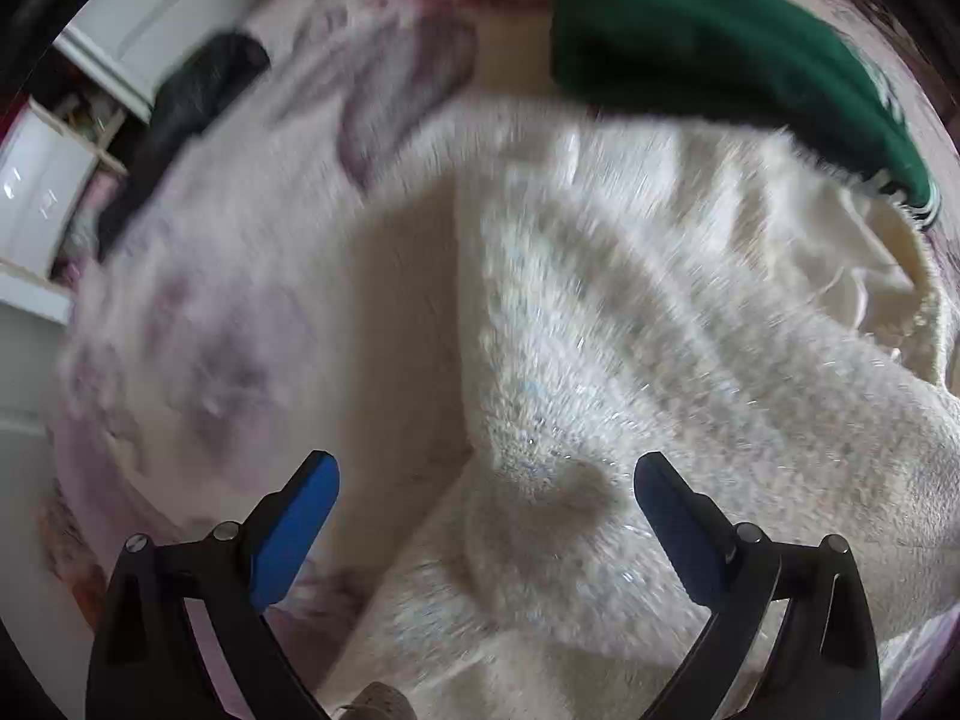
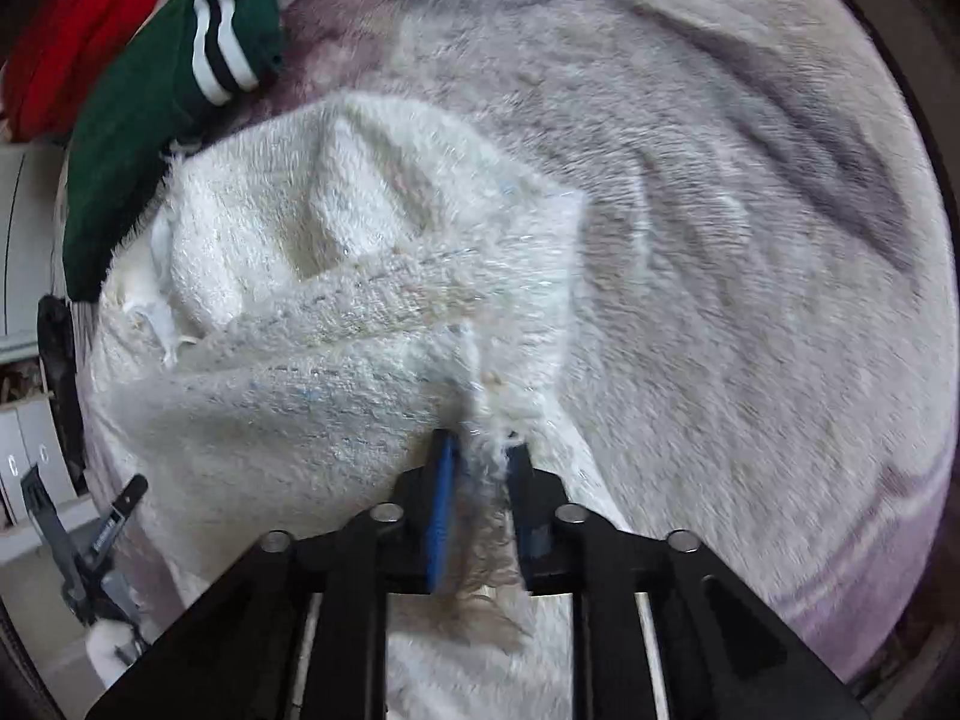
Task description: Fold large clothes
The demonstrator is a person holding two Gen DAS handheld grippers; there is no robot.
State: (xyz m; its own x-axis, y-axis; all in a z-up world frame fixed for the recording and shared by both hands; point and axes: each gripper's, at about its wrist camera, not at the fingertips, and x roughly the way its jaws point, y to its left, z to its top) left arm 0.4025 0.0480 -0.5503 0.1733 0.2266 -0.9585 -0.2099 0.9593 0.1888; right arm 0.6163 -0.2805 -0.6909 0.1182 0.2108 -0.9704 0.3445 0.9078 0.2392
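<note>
A fluffy white garment (image 1: 630, 360) lies rumpled on a bed covered with a pale floral blanket (image 1: 198, 324). My left gripper (image 1: 486, 480) is open and empty, with blue pads, hovering just above the garment's left edge. My right gripper (image 2: 480, 450) is shut on an edge of the white garment (image 2: 336, 300) and holds that fold lifted. The left gripper also shows at the lower left of the right wrist view (image 2: 90, 546).
A green garment with white stripes (image 1: 690, 42) lies at the far side of the bed, also in the right wrist view (image 2: 156, 96). A red garment (image 2: 78, 30) lies beyond it. A black garment (image 1: 180, 114) lies at the bed's left edge near white furniture (image 1: 36, 192).
</note>
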